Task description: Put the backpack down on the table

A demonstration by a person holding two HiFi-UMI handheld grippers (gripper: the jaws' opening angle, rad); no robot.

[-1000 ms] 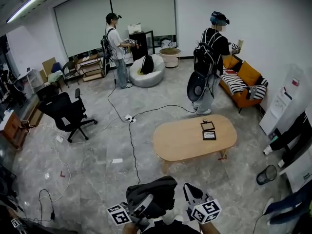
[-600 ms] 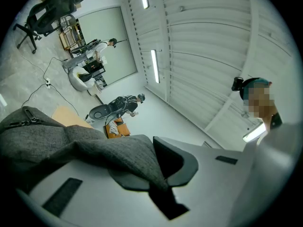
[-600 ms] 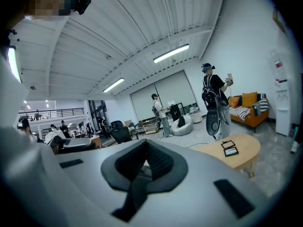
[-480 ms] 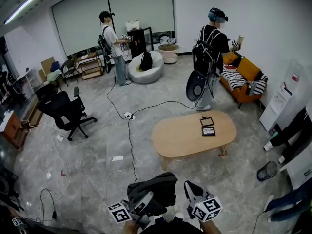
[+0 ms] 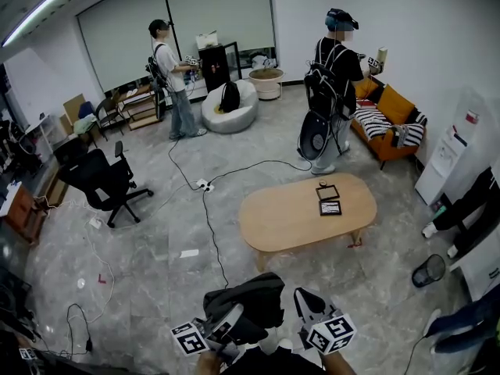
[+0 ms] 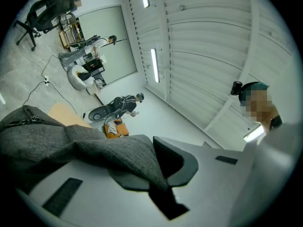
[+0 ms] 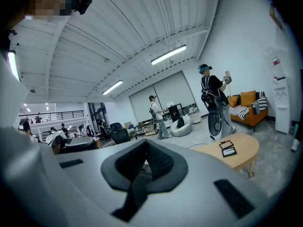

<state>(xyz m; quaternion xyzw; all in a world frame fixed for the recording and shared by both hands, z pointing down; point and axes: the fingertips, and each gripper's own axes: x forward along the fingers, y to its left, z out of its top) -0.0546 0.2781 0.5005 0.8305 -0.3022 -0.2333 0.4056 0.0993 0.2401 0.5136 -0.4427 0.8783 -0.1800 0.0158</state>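
Note:
The dark grey backpack hangs low in front of me in the head view, short of the oval wooden table. My left gripper is shut on it. In the left gripper view its grey fabric is pinched between the pads and covers the lower left, with a corner of the table behind. My right gripper is just right of the backpack and apart from it. In the right gripper view the right gripper is shut with nothing between its pads, and the table lies ahead to the right.
Two small dark frames lie on the table's far right. Cables cross the floor left of it. A person stands beyond the table by an orange sofa. Another person, a black office chair and a wastebasket stand around.
The room has shifted a little left in the head view as I moved forward with the backpack. Both grippers keep their places and grips. The far person has stepped left.

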